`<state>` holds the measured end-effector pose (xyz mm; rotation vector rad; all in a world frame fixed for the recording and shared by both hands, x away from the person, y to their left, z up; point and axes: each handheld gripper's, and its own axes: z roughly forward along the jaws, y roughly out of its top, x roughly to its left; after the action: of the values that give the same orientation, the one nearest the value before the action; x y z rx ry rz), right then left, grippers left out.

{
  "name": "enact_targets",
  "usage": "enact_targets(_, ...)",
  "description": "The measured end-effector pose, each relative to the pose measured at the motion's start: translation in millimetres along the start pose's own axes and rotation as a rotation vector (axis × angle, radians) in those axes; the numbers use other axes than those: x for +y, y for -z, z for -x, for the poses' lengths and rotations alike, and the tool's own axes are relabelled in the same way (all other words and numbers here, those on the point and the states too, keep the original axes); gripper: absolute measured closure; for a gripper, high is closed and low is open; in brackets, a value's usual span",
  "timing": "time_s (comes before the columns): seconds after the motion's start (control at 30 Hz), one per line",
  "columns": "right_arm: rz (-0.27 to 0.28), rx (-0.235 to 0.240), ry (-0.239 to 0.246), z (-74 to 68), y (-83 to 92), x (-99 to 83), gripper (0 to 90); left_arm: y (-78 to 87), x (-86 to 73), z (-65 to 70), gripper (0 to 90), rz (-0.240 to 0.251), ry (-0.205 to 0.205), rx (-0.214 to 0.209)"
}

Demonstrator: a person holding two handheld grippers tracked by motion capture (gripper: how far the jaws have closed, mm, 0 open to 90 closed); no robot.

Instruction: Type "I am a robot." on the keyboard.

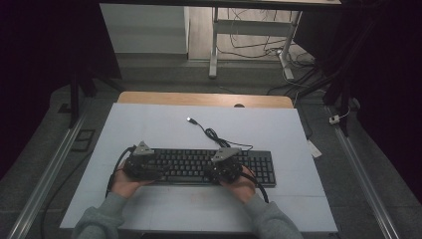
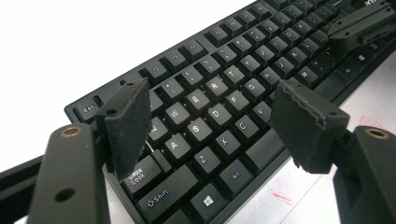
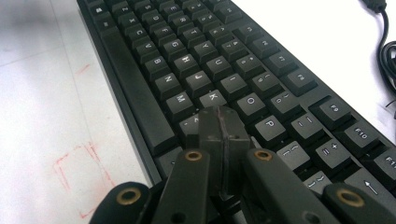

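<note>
Keyboard (image 1: 199, 167) on table (image 1: 149, 124); cable (image 1: 211, 133) behind it; grippers over keys.

Grey sleeves (image 1: 99, 219); each black gripper (image 1: 142, 167) bears brass-ringed screw holes.

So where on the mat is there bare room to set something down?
Bare: the mat left of the USB cable, and the strip nearer the person. Crowded: the keyboard, under the left gripper and right gripper.

Pale blue mat (image 1: 164, 124) over a wooden table (image 1: 199, 98), red pen marks (image 3: 77, 179) on it, white desk legs (image 1: 214, 47) and tangled floor cables (image 1: 259, 47) beyond
</note>
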<state>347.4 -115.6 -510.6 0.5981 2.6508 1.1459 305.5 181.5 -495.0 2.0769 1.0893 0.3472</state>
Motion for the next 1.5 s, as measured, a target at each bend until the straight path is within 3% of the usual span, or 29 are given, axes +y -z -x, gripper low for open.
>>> enact_targets(0.47,-0.012,-0.012,0.005,-1.9,-5.1,-2.0,90.0,-0.6,0.0,0.8,29.1,-0.002,-0.006,0.001)
enact_targets(0.67,0.059,-0.012,-0.007,0.5,6.2,0.5,90.0,0.3,-0.2,-0.4,29.1,0.000,-0.004,0.001)
enact_targets(0.87,0.084,-0.030,-0.041,10.0,20.2,-4.8,89.6,0.8,-0.2,-0.3,29.0,0.001,-0.007,0.004)
enact_targets(1.03,0.103,-0.067,-0.078,17.6,32.2,-12.2,68.0,1.1,-0.2,-0.1,29.0,0.002,-0.006,0.004)
enact_targets(1.13,0.108,-0.085,-0.091,21.6,37.5,-17.1,60.4,1.0,-0.2,-0.3,29.0,0.003,-0.006,0.005)
enact_targets(1.5,0.116,-0.120,-0.118,33.3,60.2,-37.8,51.5,2.3,-0.7,-1.2,28.9,0.008,0.002,0.009)
